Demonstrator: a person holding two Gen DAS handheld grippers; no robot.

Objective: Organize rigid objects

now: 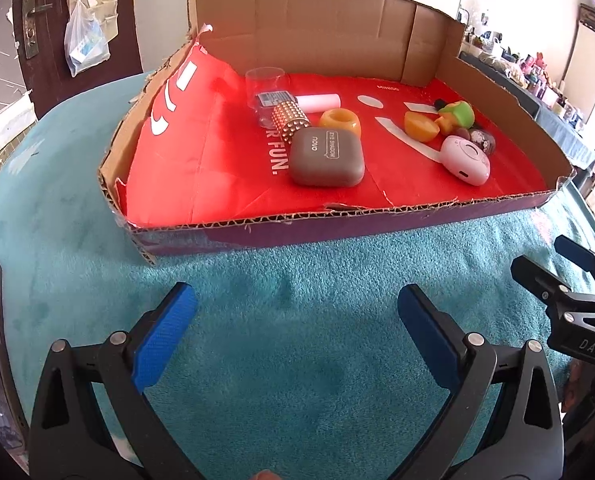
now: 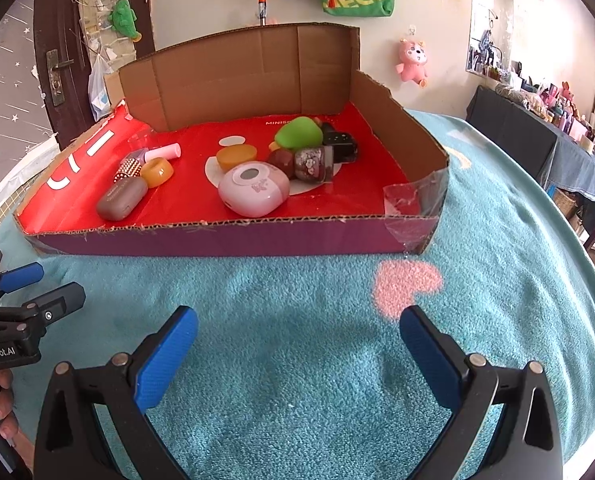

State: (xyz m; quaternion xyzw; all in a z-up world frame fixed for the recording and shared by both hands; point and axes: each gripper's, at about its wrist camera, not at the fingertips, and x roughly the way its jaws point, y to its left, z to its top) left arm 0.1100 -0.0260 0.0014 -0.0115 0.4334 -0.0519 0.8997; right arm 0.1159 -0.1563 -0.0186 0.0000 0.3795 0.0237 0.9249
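Observation:
A shallow cardboard box [image 1: 257, 222] [image 2: 225, 226] lined in red sits on a teal blanket. Inside lie a grey eye-shadow case [image 1: 326, 157] [image 2: 122, 198], a pink rounded device [image 1: 466, 159] [image 2: 254, 188], an orange ring [image 1: 340, 121] [image 2: 157, 172], a studded gold cylinder [image 1: 290, 121] [image 2: 128, 169], a white tube [image 1: 318, 102] [image 2: 163, 152], a clear glass [image 1: 266, 90], an orange cup [image 1: 419, 126] [image 2: 236, 158], a green toy [image 1: 459, 114] [image 2: 299, 133] and dark blocks [image 2: 339, 144]. My left gripper [image 1: 297, 334] and right gripper [image 2: 299, 352] hover open over the blanket in front of the box, holding nothing.
The right gripper [image 1: 569, 280] shows at the left view's right edge, the left gripper [image 2: 21, 292] at the right view's left edge. A pink heart patch [image 2: 407, 286] marks the blanket. A dark door [image 2: 57, 52] and cluttered shelf [image 2: 557, 120] stand behind.

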